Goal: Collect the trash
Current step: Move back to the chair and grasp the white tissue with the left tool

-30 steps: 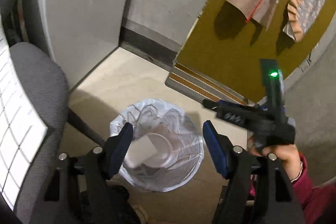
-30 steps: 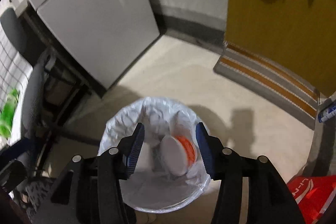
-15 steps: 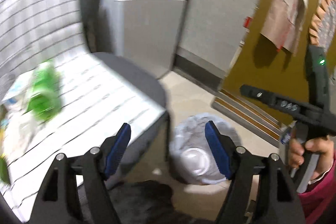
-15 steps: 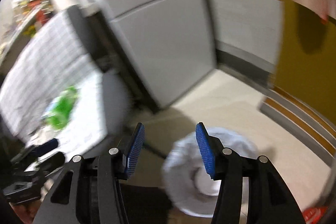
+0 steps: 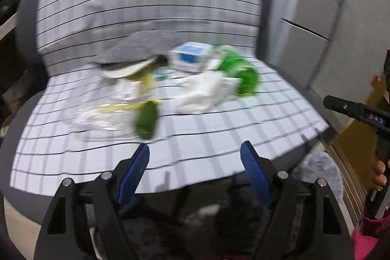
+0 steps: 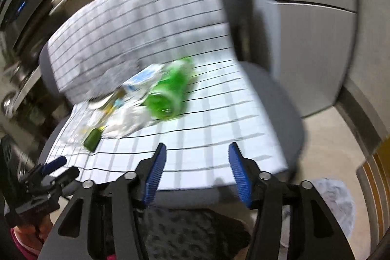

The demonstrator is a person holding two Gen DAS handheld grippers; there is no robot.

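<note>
though blurred, trash (image 5: 195,87) litters the checked chair (image 5: 243,133).

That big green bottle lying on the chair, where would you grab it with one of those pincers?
Probably across its middle. The green bottle lies on its side on the checked cloth, base towards the right hand-held gripper, which is open. Coming down from above, fingers either side of the round body, looks safest; crumpled white paper crowds its left.

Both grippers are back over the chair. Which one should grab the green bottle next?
Probably right. The right gripper is open and empty, with the green bottle nearly straight ahead. From the left gripper, also open, it lies off to the right.
</note>
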